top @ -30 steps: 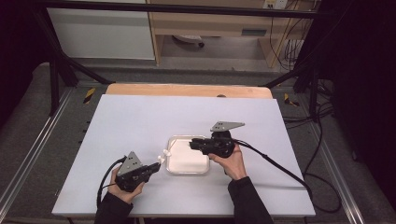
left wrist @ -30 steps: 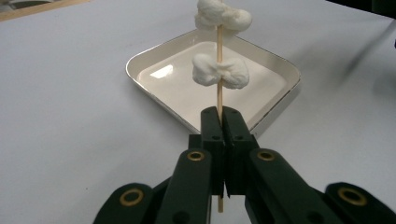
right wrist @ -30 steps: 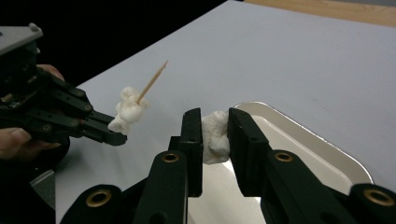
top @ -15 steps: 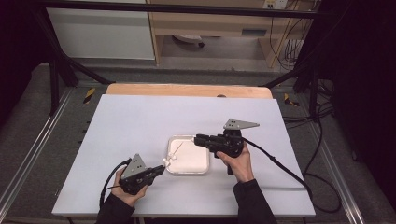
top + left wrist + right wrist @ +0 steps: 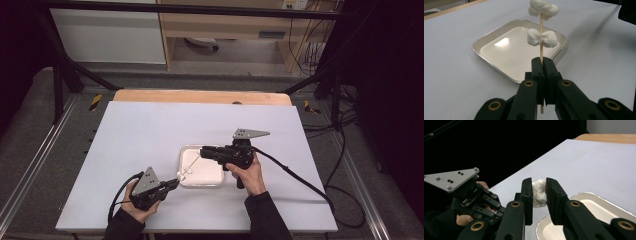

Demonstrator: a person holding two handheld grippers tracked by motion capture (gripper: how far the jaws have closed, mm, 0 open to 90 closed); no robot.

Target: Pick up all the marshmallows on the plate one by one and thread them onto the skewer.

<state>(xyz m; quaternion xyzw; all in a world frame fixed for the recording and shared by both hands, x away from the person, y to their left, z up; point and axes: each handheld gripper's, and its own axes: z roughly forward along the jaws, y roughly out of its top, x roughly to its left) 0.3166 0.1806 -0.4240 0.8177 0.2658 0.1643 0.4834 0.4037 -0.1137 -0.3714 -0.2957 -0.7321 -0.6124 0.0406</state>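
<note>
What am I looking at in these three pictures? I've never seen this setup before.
A person stands at a white table and holds a hand-held gripper in each hand; there is no robot arm. The high view looks down from above. The other two pictures come from cameras riding on each gripper, looking along its black jaws.

On the table sits a shallow white tray. The left gripper is shut on a thin wooden skewer with two white marshmallow-like pieces threaded on it, held up over the tray. The right gripper is shut on another soft white piece, raised beside the tray's edge.
</note>
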